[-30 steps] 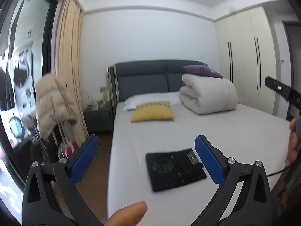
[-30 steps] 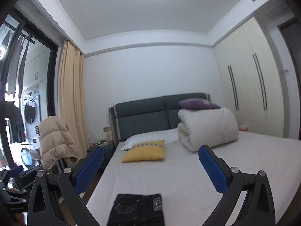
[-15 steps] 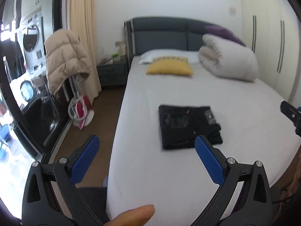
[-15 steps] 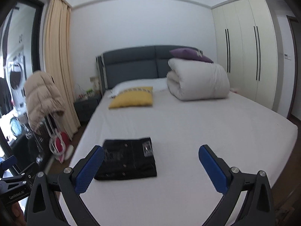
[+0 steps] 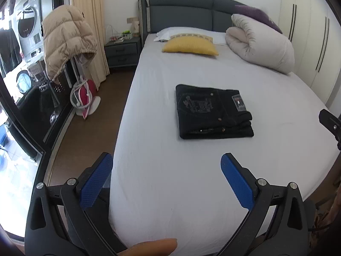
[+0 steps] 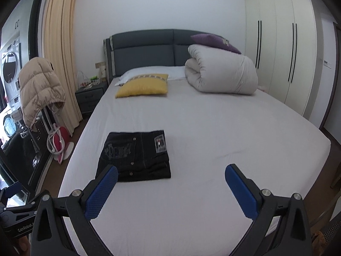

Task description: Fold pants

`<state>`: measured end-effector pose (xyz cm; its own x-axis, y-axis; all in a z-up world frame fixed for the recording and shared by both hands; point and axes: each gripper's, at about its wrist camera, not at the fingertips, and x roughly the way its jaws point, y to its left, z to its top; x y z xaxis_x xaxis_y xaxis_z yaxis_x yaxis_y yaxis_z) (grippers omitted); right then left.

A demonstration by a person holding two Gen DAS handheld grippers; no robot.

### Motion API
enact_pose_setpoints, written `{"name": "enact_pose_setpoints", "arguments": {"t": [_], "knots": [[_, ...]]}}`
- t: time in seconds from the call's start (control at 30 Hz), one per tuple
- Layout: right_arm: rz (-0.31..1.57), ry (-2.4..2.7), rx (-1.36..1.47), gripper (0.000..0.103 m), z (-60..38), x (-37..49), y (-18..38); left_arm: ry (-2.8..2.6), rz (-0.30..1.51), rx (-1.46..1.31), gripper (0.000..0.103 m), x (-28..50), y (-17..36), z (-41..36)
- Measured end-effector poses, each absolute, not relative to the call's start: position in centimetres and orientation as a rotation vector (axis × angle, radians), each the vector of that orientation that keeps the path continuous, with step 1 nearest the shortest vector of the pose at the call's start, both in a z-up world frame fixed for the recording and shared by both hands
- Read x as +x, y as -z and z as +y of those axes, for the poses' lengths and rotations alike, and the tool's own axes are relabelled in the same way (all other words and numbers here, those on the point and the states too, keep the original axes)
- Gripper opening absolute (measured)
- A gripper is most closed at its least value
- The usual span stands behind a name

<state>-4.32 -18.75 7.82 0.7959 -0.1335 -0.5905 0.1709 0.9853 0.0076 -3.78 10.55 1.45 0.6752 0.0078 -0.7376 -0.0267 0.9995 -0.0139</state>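
A pair of black pants (image 5: pixel 211 112) lies folded into a neat rectangle on the white bed (image 5: pixel 170 181), with a pocket embroidery and a label on top. In the right wrist view the same folded pants (image 6: pixel 136 155) rest left of centre. My left gripper (image 5: pixel 166 168) hovers open over the bed's near end, well short of the pants, with nothing between its blue pads. My right gripper (image 6: pixel 170 179) is also open and empty, its left pad just in front of the pants' near edge. A fingertip (image 5: pixel 153 247) shows at the bottom of the left wrist view.
A yellow pillow (image 5: pixel 189 47), a white pillow and a rolled white duvet (image 5: pixel 260 47) lie at the head of the bed. A beige puffer jacket (image 5: pixel 66 40) hangs left of the bed, with a red item (image 5: pixel 85 96) on the brown floor. Wardrobe doors (image 6: pixel 283 64) line the right wall.
Both grippers have tilted down toward the bed; the pants now sit higher and fuller in both views. The pants themselves have not moved. Both grippers stayed open.
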Motion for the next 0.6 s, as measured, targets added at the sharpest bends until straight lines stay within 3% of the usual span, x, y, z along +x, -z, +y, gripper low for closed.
{"name": "enact_pose_setpoints", "arguments": {"t": [0.6], "knots": [[0.751,0.104,0.034,0.103,-17.4,-3.2,-5.0,-0.016,0.921,-0.073,0.103,-2.3,1.8,11.1]]}}
